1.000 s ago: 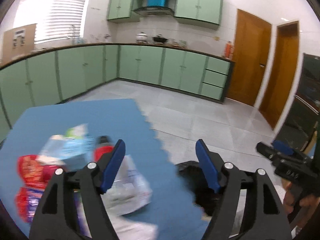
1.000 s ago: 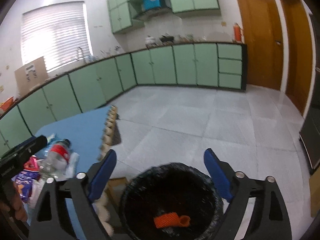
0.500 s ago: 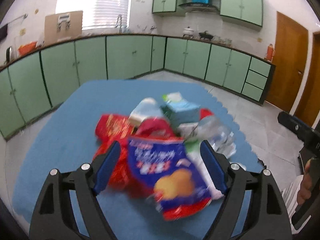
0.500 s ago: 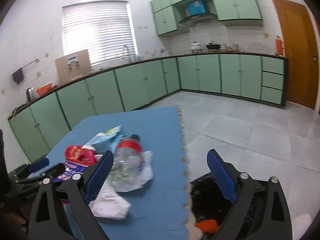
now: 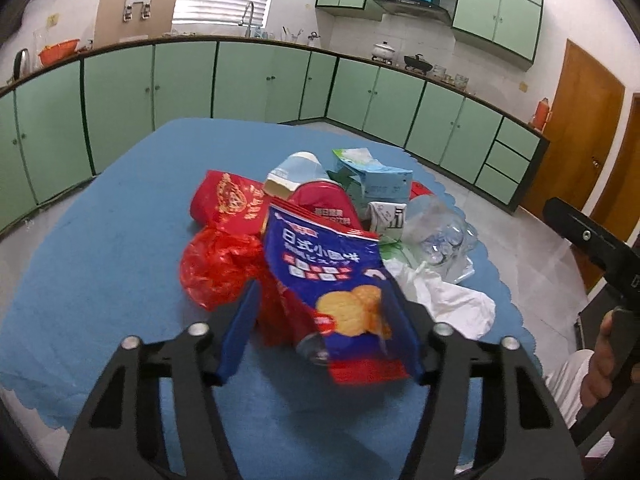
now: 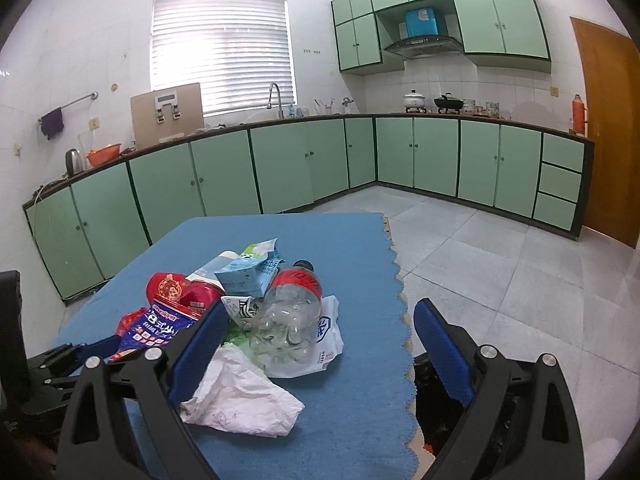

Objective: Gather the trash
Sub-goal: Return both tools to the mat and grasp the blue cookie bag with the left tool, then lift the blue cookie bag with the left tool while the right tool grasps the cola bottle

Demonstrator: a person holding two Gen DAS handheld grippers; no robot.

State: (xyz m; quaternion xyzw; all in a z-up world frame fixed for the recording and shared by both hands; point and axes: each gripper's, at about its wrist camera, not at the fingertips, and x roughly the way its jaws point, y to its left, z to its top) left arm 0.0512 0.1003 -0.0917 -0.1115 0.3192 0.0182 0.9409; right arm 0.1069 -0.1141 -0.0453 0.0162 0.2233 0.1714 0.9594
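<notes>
A heap of trash lies on the blue table (image 5: 100, 240): a blue snack bag (image 5: 332, 276), red wrappers (image 5: 224, 264), a pale blue carton (image 5: 376, 184), a crushed clear bottle (image 6: 292, 312) and white plastic bags (image 6: 244, 396). My left gripper (image 5: 324, 336) is open, its blue fingers on either side of the snack bag's near end. My right gripper (image 6: 320, 352) is open and empty, above the table's right edge, near the white bags. The black trash bin (image 6: 440, 412) sits on the floor below it, partly hidden.
Green cabinets (image 6: 280, 172) run along the far walls under a counter. Grey tiled floor (image 6: 500, 264) lies right of the table. Wooden doors (image 5: 576, 132) stand at the right. The left gripper shows at the lower left of the right wrist view (image 6: 60, 364).
Both grippers swung left from the bin toward the trash heap. The left gripper has come close, and its fingers now straddle the blue snack bag.
</notes>
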